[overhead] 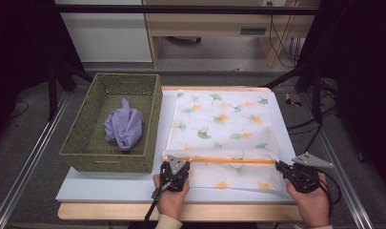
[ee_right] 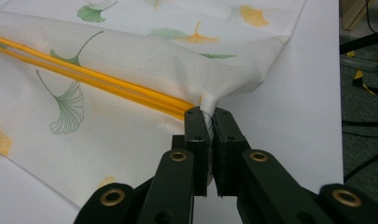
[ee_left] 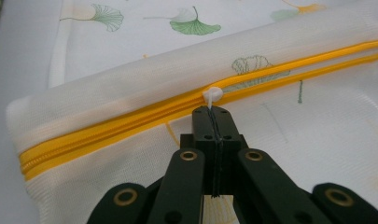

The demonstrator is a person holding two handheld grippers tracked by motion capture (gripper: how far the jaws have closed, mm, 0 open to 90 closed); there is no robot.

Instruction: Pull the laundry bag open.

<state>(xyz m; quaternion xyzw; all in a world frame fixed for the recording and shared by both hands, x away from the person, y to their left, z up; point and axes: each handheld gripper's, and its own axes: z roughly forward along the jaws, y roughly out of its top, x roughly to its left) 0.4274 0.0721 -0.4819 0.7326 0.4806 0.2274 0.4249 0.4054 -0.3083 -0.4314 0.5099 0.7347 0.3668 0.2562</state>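
A: Where's the mesh bag (overhead: 219, 138)?
B: Flat on the white board (overhead: 109, 188), right of the basket (overhead: 86, 148) with the purple cloth (overhead: 124, 126).
A: And the jaws?
B: Left gripper (ee_left: 211, 109) pinches the zipper pull (ee_left: 213, 95); right gripper (ee_right: 209, 112) clamps the bag's corner by the yellow zipper (ee_right: 107, 86).

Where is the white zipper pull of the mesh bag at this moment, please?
The white zipper pull sits at the left gripper's shut jaw tips, near the yellow zipper's left end, just right of the green basket.
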